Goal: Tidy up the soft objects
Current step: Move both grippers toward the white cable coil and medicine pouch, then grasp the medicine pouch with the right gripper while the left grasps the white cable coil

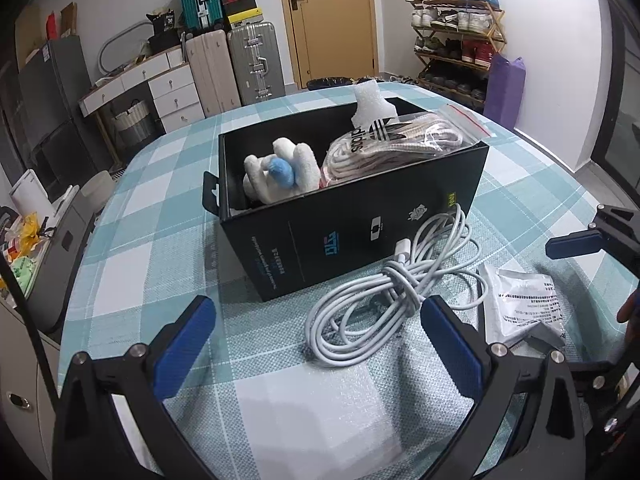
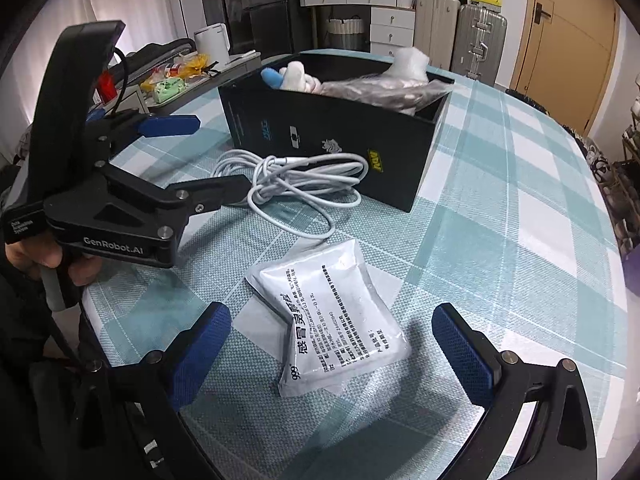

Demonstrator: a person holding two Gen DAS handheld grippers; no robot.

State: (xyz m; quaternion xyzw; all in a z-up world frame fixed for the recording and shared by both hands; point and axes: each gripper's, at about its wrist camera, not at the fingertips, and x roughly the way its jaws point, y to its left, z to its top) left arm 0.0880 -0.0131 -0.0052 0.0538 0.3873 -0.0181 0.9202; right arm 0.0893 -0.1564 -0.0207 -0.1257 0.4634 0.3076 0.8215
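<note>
A black open box (image 1: 360,232) stands mid-table and holds a white plush toy with a blue part (image 1: 280,172), a zip bag of laces (image 1: 400,136) and a white foam piece (image 1: 372,100). In front of it lies a coiled white cable (image 1: 384,300). My left gripper (image 1: 320,320) is open, just short of the coil, its right pad beside the coil's edge. To the right lies a white printed sachet (image 2: 332,320), and my right gripper (image 2: 332,336) is open with its fingers on either side of the sachet's near end. From the right wrist view the left gripper (image 2: 204,156) hangs over the cable (image 2: 296,184).
The round table wears a teal-and-white checked cloth (image 1: 160,208). Suitcases (image 1: 248,64), a drawer unit (image 1: 172,88) and a shoe rack (image 1: 456,36) stand beyond it. A low counter with a kettle (image 2: 212,42) and clutter runs along the left. A hand (image 2: 24,252) holds the left gripper's handle.
</note>
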